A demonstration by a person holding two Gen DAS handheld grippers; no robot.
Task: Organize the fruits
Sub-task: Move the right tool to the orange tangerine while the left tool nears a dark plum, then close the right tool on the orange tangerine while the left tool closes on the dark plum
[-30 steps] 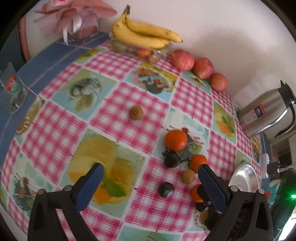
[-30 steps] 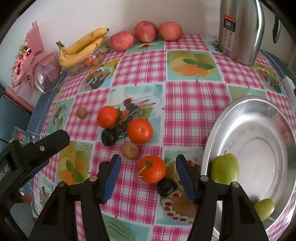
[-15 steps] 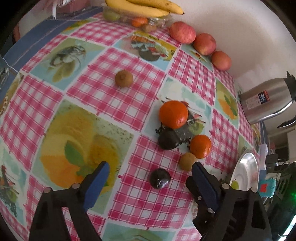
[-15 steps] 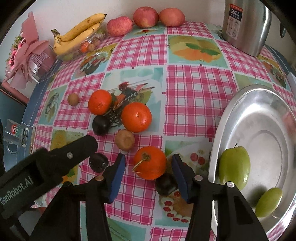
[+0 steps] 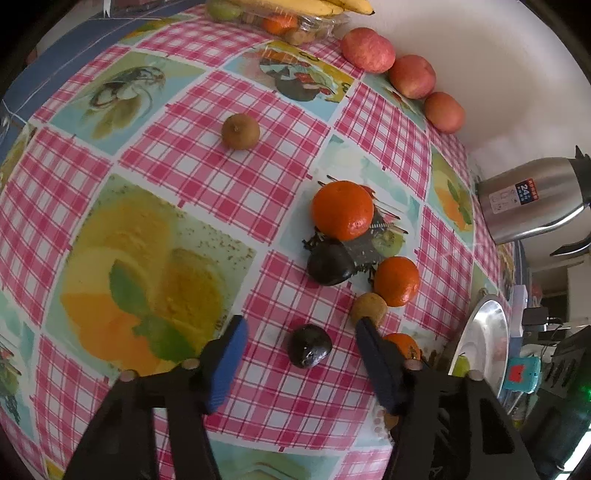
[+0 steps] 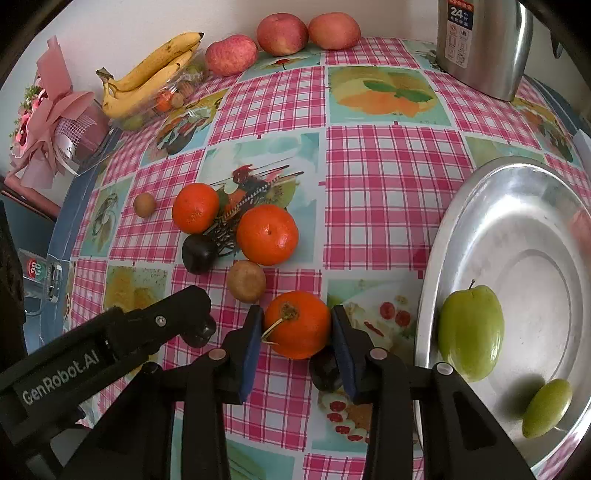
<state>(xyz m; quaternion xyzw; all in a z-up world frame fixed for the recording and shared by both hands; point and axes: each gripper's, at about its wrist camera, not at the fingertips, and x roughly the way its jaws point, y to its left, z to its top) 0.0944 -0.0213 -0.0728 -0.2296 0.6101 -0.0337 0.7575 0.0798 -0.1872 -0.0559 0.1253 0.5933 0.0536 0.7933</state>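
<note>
My right gripper has its blue pads against both sides of an orange with a stem on the tablecloth. A dark plum lies just behind its right finger. My left gripper is open, its fingers either side of another dark plum. Two more oranges, a dark plum and a brown fruit lie ahead. The steel plate at right holds two green fruits.
A small brown fruit lies alone at left. Bananas on a clear box and three apples line the wall. A steel kettle stands at the back right. A pink bouquet sits at the far left.
My right gripper has moved forward and closed its fingers onto the stemmed orange. My left gripper has moved forward and down until its fingers straddle the dark plum.
</note>
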